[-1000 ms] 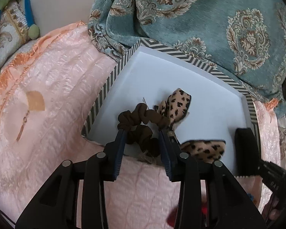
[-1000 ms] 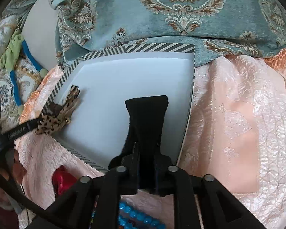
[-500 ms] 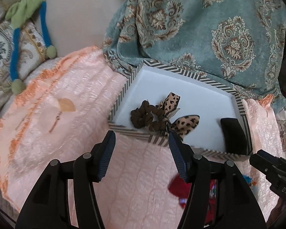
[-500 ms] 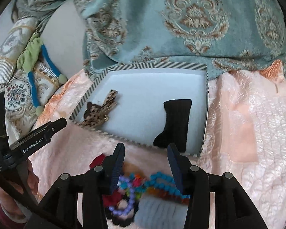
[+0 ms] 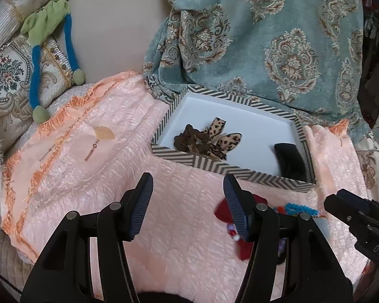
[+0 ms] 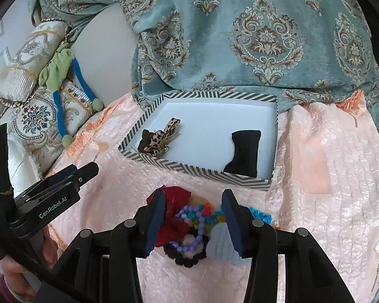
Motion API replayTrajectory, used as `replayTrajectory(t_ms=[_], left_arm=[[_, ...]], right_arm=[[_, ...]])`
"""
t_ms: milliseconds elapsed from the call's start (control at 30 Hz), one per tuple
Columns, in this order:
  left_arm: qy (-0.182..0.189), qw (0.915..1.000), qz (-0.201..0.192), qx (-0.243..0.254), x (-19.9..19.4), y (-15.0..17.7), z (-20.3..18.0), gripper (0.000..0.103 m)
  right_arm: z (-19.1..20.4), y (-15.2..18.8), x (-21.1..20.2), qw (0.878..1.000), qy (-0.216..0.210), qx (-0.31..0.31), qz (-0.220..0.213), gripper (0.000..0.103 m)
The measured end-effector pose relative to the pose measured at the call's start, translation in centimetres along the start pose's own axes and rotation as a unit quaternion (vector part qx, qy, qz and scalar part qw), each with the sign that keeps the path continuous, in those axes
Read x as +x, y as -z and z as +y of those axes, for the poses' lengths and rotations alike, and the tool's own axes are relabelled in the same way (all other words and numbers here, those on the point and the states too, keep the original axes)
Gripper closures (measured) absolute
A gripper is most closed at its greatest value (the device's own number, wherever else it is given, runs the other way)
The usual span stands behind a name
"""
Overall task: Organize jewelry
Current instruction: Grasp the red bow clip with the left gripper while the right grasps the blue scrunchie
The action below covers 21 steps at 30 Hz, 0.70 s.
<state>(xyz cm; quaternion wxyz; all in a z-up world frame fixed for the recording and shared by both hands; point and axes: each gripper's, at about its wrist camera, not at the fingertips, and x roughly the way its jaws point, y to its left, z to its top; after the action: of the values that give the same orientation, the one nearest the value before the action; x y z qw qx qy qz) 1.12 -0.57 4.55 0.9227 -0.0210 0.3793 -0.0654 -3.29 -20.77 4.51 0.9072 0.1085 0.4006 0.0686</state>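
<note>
A white box with a striped rim [image 5: 214, 166] [image 6: 197, 169] lies on the pink cloth. In it are a brown scrunchie with leopard bow [image 5: 204, 141] [image 6: 159, 136] at the left and a black velvet piece [image 5: 290, 161] [image 6: 245, 151] at the right. A pile of beads, a red bow and hair ties [image 6: 192, 224] [image 5: 247, 227] lies in front of the box. My left gripper [image 5: 187, 204] is open and empty, in front of the box. My right gripper [image 6: 192, 219] is open and empty, over the pile.
A teal patterned blanket [image 6: 252, 38] is draped behind the box. Embroidered cushions and a green-blue fabric toy [image 5: 50, 38] lie at the left. Small earrings [image 5: 93, 149] lie on the pink cloth left of the box.
Both grippers opened, let go of the scrunchie and the black piece in the box, and pulled back toward me. The pile in front of the box came into view.
</note>
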Motion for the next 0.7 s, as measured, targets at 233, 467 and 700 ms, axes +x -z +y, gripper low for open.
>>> replayTrajectory(t_ms=[233, 467, 700], left_arm=[[0.018, 0.9998, 0.008, 0.0, -1.4, 0.9, -0.3, 0.045], [0.037, 0.9988, 0.032, -0.008, -1.4, 1.7, -0.5, 0.044], [0.061, 0.9961, 0.061, -0.017, -0.4, 2.3, -1.1, 0.04]], right_arm=[[-0.1, 0.8, -1.5, 1.0, 0.001, 0.003, -0.003, 0.058], [-0.8, 1.9, -1.9, 1.0, 0.0, 0.009, 0.003, 0.058], [-3.4, 2.8, -2.2, 0.999, 0.015, 0.026, 0.011, 0.058]])
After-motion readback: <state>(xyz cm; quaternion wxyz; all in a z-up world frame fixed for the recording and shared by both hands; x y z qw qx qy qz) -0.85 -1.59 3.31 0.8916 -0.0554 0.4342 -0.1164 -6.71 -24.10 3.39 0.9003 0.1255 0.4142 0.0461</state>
